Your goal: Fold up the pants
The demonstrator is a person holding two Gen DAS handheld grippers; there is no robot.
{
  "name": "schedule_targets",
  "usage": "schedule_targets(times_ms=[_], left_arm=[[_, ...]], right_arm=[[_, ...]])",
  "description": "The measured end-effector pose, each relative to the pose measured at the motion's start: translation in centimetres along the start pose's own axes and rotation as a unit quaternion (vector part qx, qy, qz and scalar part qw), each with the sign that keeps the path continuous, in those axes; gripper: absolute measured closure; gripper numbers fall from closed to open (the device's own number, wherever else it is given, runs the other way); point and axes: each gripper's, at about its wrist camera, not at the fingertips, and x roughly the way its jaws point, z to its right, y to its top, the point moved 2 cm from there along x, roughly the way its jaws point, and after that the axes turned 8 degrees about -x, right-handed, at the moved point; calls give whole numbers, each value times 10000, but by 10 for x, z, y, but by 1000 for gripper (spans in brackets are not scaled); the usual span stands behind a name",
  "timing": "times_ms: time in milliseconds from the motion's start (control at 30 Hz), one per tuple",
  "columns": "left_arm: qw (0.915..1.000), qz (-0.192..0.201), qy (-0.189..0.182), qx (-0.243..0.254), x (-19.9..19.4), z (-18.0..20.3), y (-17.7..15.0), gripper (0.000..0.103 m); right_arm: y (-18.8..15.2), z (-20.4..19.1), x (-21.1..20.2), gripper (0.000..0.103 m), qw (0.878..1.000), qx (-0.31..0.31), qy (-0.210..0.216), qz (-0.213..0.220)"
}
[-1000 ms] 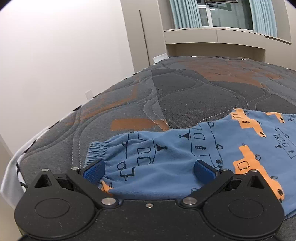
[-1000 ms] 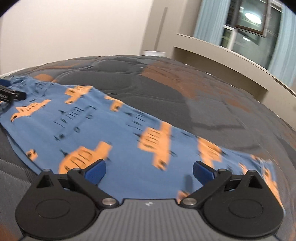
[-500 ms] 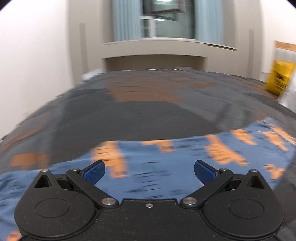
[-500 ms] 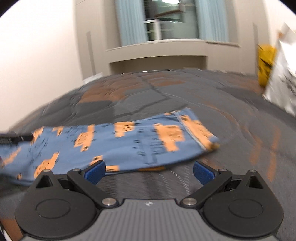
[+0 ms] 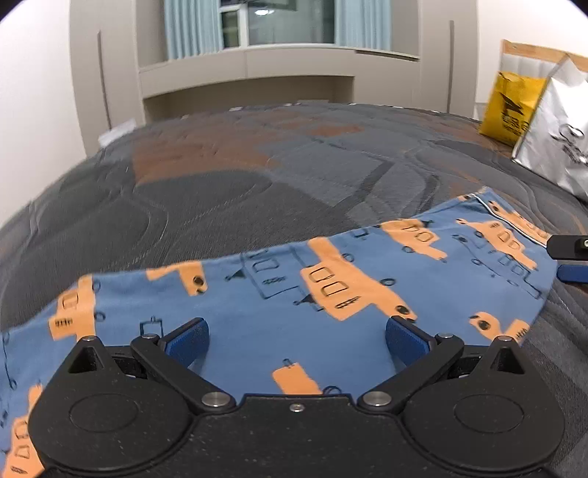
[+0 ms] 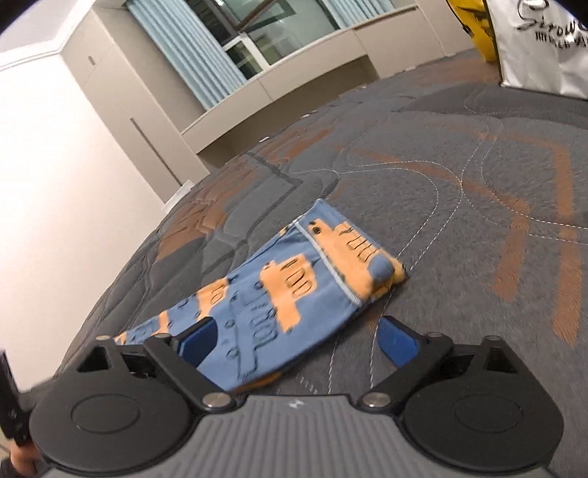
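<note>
The pants [image 5: 330, 294] are the landmark here: blue cloth with orange vehicle prints, lying flat and stretched out on the grey and orange quilted mattress [image 5: 257, 191]. The left gripper [image 5: 297, 340] is over the long near edge of the pants, about at the middle of their length, and its jaws stand wide apart with nothing between them; both blue pads [image 5: 187, 340] are seen above the cloth, but I cannot tell if they touch it. The right gripper [image 6: 298, 340] is at the hem end of the pants, also with jaws apart and holding nothing. Its left pad is over the cloth and its right pad is over bare mattress just beside the edge of the pants. At this end the hem [image 6: 352, 253] with a pale seam line is a little folded up at the corner. In the left wrist view, a piece of the right gripper shows at the far right end of the pants. Behind the pants, well apart, a yellow bag [image 5: 511, 106] and a silver-white bag [image 5: 555, 139] stand on the mattress, and beyond them are a window [image 5: 279, 22] with light blue curtains [image 5: 191, 25].
</note>
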Motion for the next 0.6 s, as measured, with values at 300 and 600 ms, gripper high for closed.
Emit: schedule_targets(times_ms=[300,600], left_arm=[[9996,-47,-130,-256,3,-6,0,0],[9977,87,-210,-639,-4,-19,8,1]], right_arm=[[4,14,14,24,9975,573,-230,329],[2,14,16,82,9941,396,-918,431]])
